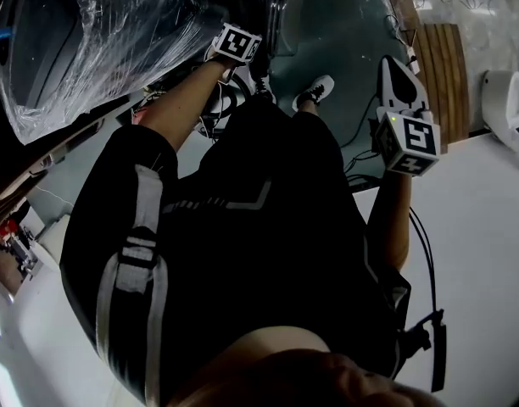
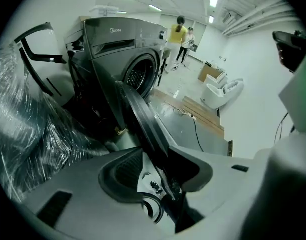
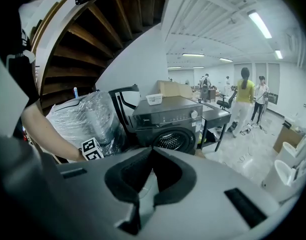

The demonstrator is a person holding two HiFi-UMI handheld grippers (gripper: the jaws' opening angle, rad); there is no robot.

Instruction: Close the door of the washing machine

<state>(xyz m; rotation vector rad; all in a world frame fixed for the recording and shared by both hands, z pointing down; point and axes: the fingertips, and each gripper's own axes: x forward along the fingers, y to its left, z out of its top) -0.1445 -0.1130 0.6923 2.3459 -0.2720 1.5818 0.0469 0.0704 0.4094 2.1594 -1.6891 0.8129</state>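
The door (image 2: 143, 121) of the washing machine (image 2: 120, 46) stands swung wide from the machine's front, leaving the drum opening (image 2: 140, 75) bare. The left tongs (image 2: 155, 151) are clamped on the door's dark rim, out in front of the machine. The right tongs (image 3: 152, 151) are closed on nothing, well apart from the machine and facing its front; a plastic-wrapped bundle (image 3: 88, 119) sits just beside the machine.

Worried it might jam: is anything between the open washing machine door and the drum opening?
Nothing visible does. The door, its edge between the left hand-held gripper's jaws, faces the drum opening across an open gap. The plastic-wrapped bundle sits on the door's other side.
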